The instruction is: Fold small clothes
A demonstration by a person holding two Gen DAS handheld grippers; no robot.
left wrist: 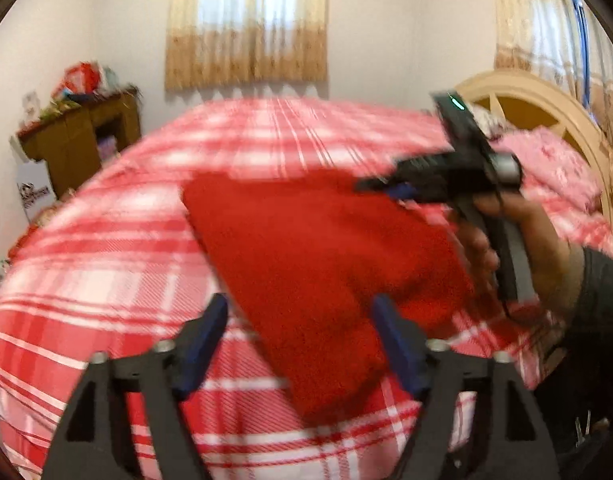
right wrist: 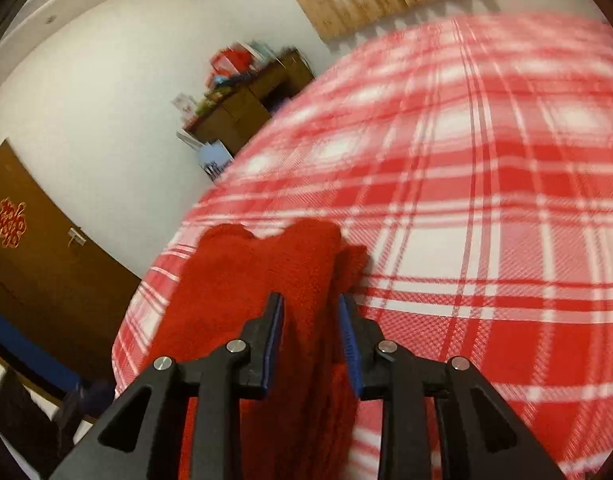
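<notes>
A folded red cloth [left wrist: 306, 240] lies on the red-and-white checked bed [left wrist: 106, 260]. My left gripper [left wrist: 300, 300] is open wide over the cloth's near edge. The cloth runs between its blue pads, and neither pad presses on it. In the left wrist view my right gripper [left wrist: 380, 188], held by a person's hand [left wrist: 538, 240], sits at the cloth's far right edge. In the right wrist view the right gripper [right wrist: 309, 297] stands narrow, and the red cloth [right wrist: 226, 280] fills the gap between its pads. The picture is blurred.
The bed cover [right wrist: 466, 200] stretches far ahead. A wooden cabinet [left wrist: 78, 140] piled with things stands against the wall at the left. At the right are a cream headboard [left wrist: 546, 96] and a pink pillow [left wrist: 554, 164]. A brown door [right wrist: 34, 260] is at the left.
</notes>
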